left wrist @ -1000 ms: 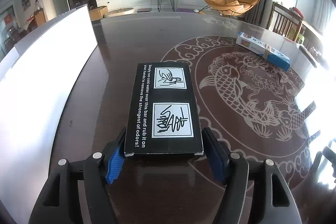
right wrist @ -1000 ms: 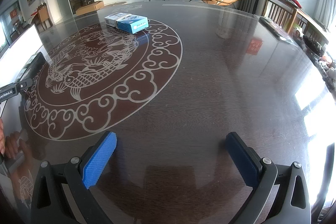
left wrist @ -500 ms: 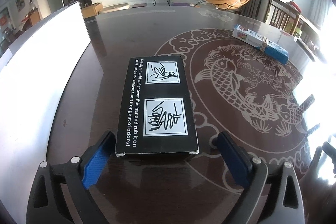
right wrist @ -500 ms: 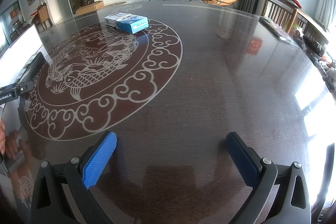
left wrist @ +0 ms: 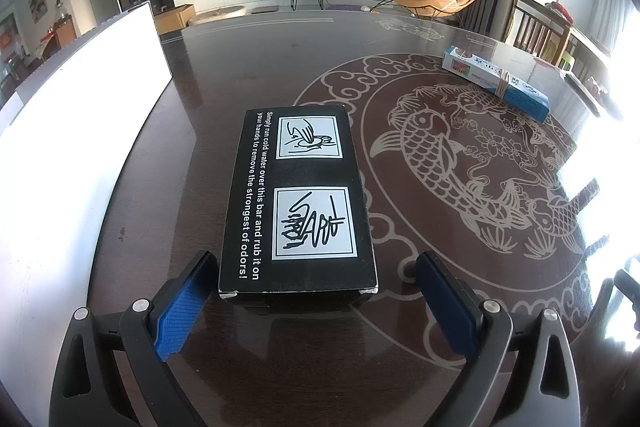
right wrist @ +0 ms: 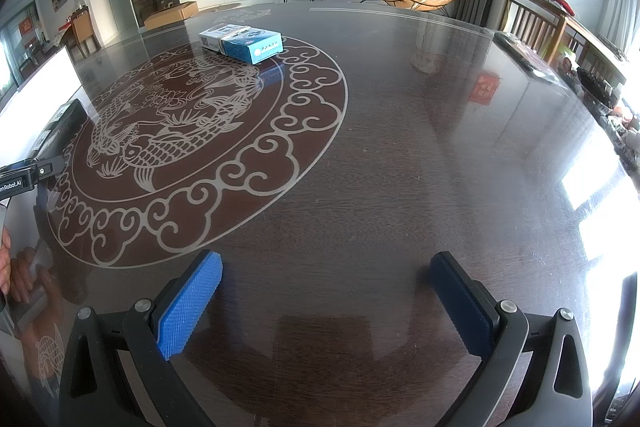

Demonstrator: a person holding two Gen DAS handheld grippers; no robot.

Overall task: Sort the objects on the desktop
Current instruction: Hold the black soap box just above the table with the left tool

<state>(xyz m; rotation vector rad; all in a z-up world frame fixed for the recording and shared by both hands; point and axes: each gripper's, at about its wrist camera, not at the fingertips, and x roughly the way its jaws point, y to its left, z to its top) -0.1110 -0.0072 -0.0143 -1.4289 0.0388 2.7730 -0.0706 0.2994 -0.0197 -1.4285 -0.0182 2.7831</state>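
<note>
A black box (left wrist: 298, 203) with white lettering and two drawings lies flat on the dark glossy table (left wrist: 260, 59). My left gripper (left wrist: 316, 261) is open around the box's near end, and both blue pads stand clear of its sides. A long blue-and-white box (left wrist: 496, 83) held by a rubber band lies at the far right. In the right wrist view my right gripper (right wrist: 326, 261) hovers open over bare table, nothing between its fingers. From there the blue-and-white box (right wrist: 244, 43) lies far ahead and the black box (right wrist: 60, 125) sits at the left edge.
A tall white board (left wrist: 80, 115) stands along the table's left side, close to the black box. A pale fish-and-cloud pattern (left wrist: 460, 163) is inlaid in the tabletop. Chairs (left wrist: 536, 31) line the far right edge. A person's hand (right wrist: 5, 259) shows at the left edge.
My left gripper's jaws have spread wide, letting go of the black box, which now rests on the table. The right gripper has stayed as it was.
</note>
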